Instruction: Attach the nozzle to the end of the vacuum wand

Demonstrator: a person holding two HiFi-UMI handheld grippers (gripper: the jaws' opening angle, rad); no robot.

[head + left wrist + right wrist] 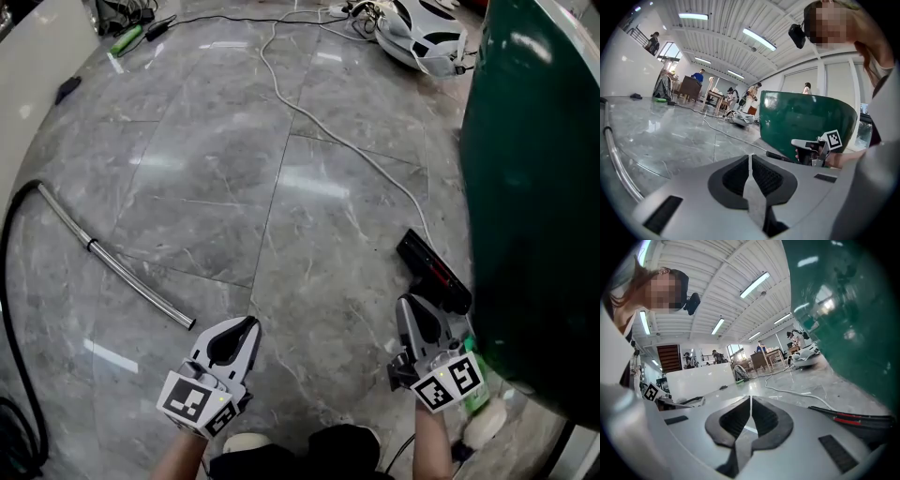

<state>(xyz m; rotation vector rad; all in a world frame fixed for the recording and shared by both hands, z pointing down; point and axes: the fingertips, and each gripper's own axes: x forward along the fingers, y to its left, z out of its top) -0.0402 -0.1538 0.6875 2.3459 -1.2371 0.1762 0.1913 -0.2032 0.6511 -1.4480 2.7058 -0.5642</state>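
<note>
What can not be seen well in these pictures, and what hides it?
Black hose: head view, cut off by the left edge.
Nozzle: head view, socket too small to see; right gripper view, partly behind the right tool.
Green object: head view, cut off by the right edge.

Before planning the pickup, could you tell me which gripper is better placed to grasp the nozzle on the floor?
The right gripper: the black nozzle lies just ahead of its shut, empty jaws. The left gripper sits nearer the free end of the wand.
</note>
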